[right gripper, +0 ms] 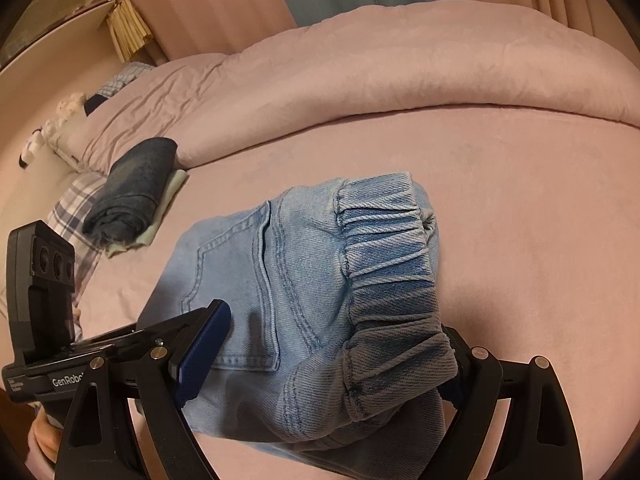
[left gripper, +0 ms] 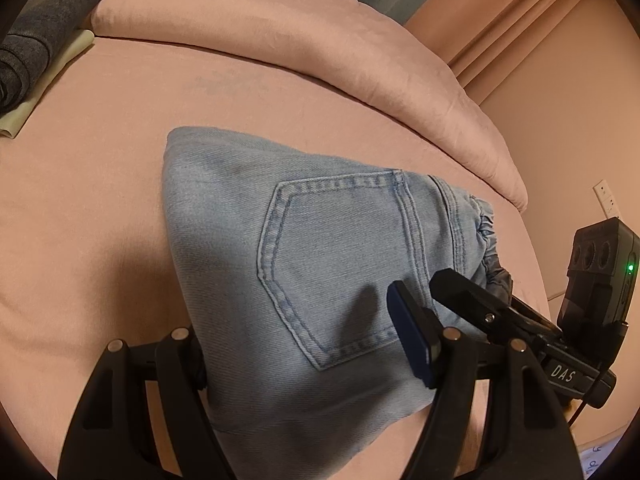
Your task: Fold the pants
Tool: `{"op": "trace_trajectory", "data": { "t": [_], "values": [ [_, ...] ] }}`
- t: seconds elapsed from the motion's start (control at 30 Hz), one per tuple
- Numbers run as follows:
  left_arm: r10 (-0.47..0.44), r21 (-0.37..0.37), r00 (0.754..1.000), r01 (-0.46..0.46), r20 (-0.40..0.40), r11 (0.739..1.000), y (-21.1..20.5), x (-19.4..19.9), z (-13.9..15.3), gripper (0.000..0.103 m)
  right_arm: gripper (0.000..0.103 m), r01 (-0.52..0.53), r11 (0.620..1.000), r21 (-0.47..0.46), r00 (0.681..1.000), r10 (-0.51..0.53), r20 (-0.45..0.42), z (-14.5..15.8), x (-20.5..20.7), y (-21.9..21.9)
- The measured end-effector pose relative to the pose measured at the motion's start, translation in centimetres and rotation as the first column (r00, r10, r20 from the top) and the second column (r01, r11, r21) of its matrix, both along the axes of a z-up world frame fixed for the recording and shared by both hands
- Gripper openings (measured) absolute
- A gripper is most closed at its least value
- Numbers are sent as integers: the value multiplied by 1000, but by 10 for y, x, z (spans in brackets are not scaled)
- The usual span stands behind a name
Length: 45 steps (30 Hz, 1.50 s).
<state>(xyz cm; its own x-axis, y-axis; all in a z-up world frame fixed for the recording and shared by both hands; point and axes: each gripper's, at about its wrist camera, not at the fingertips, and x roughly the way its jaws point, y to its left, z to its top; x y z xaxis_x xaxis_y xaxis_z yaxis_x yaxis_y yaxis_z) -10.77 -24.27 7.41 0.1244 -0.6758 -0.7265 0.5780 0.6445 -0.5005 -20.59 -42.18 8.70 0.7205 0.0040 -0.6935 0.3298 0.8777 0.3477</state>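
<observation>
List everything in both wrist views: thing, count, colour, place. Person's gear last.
jeans: 1, light blue denim, folded bundle mid-bed, back pocket up, elastic waistband toward the right hand-held gripper
bed sheet: 1, pink, under everything
duvet: 1, pink, bunched along the far side of the bed
folded dark garment: 1, dark blue-grey, far left on the bed, on a pale green cloth
plaid fabric: 1, white and blue check, left edge, right view only
curtain: pink, behind the bed
wall socket: 1, white, right wall
left hand-held gripper: 1, black with blue pads, straddling the jeans' near end, grip unclear
right hand-held gripper: 1, black with blue pads, straddling the waistband end, grip unclear
</observation>
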Motion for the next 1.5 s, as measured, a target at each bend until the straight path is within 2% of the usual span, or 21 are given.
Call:
{"op": "trace_trajectory", "data": {
  "t": [0.4, 0.63, 0.77, 0.87, 0.93, 1.0, 1.07, 1.13, 1.2, 1.23, 1.27, 1.33, 1.43, 1.5],
  "values": [
    [4, 60, 999, -6, 32, 998, -8, 1, -8, 72, 91, -3, 1000, -13, 999, 3, -39, -8, 5, -1],
    [12, 169, 997, -26, 82, 985, -12, 3, -15, 75, 91, 21, 996, -84, 993, -31, -111, -20, 3, -7],
    [20, 230, 986, -57, 163, 972, -14, 1, -8, 78, 91, 37, 986, -164, 992, -56, -111, -14, -7, -8],
    [16, 258, 972, -79, 236, 963, -16, -5, 0, 85, 91, 84, 969, -232, 993, -100, -59, 2, -21, -7],
    [9, 261, 968, -76, 251, 962, -15, -9, -1, 103, 91, 92, 961, -262, 995, -100, -18, 10, -27, -3],
    [-18, 288, 974, -49, 226, 956, -20, -12, -11, 102, 91, 75, 955, -286, 994, -94, -51, 3, -24, 2],
    [-20, 329, 979, -48, 201, 943, -25, -11, -26, 102, 91, 39, 958, -285, 983, -87, -159, -21, -12, 2],
    [-3, 337, 983, -59, 182, 940, -20, -11, -31, 102, 91, 52, 976, -212, 976, -95, -198, -40, -11, -5],
    [20, 333, 980, -86, 198, 939, -15, -12, -24, 102, 91, 89, 987, -134, 977, -113, -180, -38, -19, -14],
    [28, 347, 973, -108, 229, 932, -13, -14, -18, 102, 91, 96, 987, -130, 978, -118, -174, -34, -21, -14],
    [34, 362, 962, -134, 270, 923, -11, -17, -10, 102, 91, 96, 985, -141, 979, -118, -163, -28, -25, -12],
    [44, 356, 951, -157, 306, 921, -5, -23, 5, 102, 91, 77, 978, -195, 983, -107, -147, -11, -34, -2],
    [78, 287, 949, -169, 305, 943, 8, -31, 33, 102, 91, 62, 974, -217, 992, -85, -96, 18, -52, 12],
    [86, 270, 942, -179, 324, 946, 15, -42, 53, 102, 91, 65, 970, -235, 994, -83, -67, 38, -66, 23]
  ]
}}
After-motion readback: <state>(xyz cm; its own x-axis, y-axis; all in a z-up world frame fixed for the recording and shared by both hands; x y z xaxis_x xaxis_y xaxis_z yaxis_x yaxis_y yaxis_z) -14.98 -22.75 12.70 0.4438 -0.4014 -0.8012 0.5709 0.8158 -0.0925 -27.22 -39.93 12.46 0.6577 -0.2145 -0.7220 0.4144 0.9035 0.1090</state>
